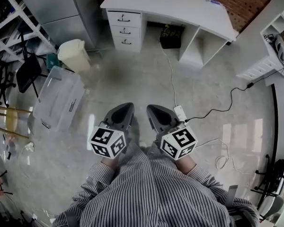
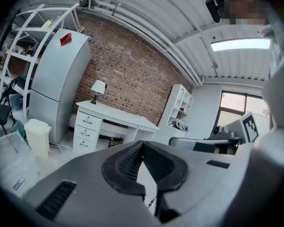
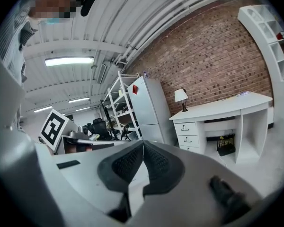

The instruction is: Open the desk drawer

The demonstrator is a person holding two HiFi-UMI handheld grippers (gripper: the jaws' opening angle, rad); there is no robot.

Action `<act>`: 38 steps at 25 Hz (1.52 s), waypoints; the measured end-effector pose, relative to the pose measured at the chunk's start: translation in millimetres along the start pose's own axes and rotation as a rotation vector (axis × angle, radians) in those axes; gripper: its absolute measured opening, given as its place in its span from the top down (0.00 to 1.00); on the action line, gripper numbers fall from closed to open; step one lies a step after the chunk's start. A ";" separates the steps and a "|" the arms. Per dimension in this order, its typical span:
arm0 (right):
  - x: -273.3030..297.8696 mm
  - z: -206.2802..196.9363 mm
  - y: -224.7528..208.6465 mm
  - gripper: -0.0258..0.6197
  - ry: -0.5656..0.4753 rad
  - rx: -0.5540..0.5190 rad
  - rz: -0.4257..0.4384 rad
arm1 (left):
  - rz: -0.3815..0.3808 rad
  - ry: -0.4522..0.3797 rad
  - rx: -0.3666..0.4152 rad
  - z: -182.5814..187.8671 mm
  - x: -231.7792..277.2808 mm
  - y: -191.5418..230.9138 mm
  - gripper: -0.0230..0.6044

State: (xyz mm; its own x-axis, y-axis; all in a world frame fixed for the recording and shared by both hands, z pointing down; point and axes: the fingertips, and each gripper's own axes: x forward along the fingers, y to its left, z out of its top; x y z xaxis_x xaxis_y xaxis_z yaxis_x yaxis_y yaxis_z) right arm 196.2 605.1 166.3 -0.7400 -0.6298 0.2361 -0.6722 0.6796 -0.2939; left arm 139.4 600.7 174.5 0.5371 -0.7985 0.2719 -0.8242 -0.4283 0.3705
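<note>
Well ahead of left claw point(image 1: 127, 107) and right claw point(image 1: 152, 109): three-drawer stack point(image 1: 125, 30) under white tabletop point(image 1: 180, 7), all drawers shut. Both claws fully closed, empty, side by side: judged approach posture, handles point(image 1: 124, 19) out of reach.

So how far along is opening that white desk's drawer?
Nothing done yet: the three drawers of the white desk all sit shut. In hand: nothing; the left gripper and right gripper are closed, empty, across the grey floor from it. Left: approach, grip a dark handle, pull.
</note>
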 end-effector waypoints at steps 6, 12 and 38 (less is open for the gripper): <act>61.3 15.9 -32.1 0.93 0.005 0.016 -0.024 | -0.018 0.017 -0.003 24.9 41.1 50.1 0.94; 154.9 44.2 -61.7 0.93 0.041 0.028 -0.033 | -0.063 0.047 0.034 73.1 93.8 111.9 0.94; 346.5 115.0 -159.0 0.93 0.001 0.087 -0.110 | -0.111 0.084 -0.008 160.7 218.5 282.4 0.94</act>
State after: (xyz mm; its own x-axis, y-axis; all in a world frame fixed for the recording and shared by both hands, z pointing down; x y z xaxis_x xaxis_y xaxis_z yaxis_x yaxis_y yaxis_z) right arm 49.5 235.5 188.3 -0.6619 -0.6984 0.2722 -0.7447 0.5712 -0.3453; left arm -4.8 237.3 195.8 0.6380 -0.7084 0.3018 -0.7578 -0.5079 0.4096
